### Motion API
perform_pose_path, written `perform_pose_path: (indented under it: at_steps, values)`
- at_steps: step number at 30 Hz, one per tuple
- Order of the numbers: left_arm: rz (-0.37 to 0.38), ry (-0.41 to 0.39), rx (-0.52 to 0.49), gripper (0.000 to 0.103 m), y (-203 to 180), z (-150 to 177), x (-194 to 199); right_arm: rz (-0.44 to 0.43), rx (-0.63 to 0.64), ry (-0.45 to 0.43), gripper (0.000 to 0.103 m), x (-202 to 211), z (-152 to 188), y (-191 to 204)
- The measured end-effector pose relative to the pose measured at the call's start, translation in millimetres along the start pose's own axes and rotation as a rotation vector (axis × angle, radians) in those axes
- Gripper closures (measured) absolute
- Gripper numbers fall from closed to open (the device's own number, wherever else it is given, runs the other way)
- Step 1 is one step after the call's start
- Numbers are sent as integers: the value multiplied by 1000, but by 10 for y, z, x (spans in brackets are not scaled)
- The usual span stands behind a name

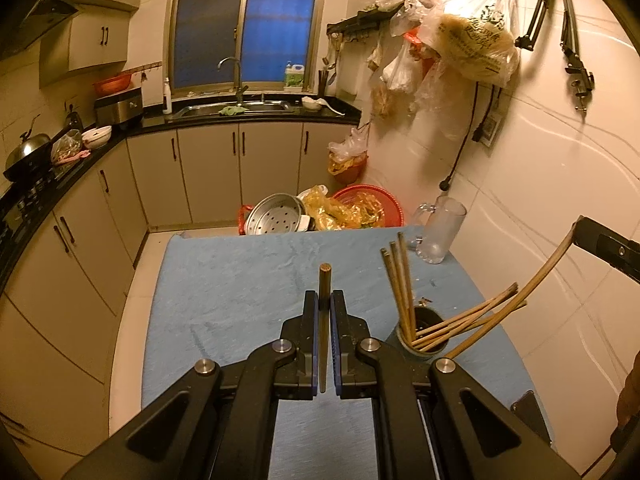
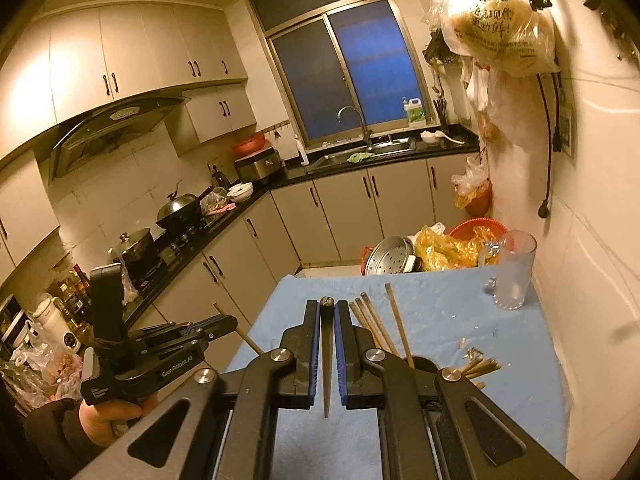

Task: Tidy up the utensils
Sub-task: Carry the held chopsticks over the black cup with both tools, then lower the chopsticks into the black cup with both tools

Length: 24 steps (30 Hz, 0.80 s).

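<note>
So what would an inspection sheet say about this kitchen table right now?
Surface: blue cloth covering the table, a few crumbs near the wall.
Job's things: chopstick holder with several chopsticks leaning in it.
Clutter: clear glass mug at the far corner.
Grippers: left gripper shut on a chopstick; right gripper shut on a dark chopstick.
Cables: black power cord hanging on the wall.
Surroundings: steamer pot and red basin on the floor beyond.
</note>
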<state>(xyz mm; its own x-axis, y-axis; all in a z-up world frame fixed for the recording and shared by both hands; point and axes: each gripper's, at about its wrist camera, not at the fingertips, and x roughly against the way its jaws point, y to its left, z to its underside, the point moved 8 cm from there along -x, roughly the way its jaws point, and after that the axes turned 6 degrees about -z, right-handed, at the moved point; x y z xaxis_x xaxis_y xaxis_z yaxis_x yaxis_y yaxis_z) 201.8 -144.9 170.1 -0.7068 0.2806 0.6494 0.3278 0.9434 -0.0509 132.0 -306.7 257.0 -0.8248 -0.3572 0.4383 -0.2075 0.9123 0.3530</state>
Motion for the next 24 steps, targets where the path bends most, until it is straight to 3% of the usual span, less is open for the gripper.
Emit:
perform_pose_path:
  at_steps: [14,24]
  values:
    - [68,15,-21,97,-333,-119,-21,105,70,-96,95,344,-289,-106]
    - [136,14,-33,97,-696,-254,-42,160,91,-110,95,337,-387,-321]
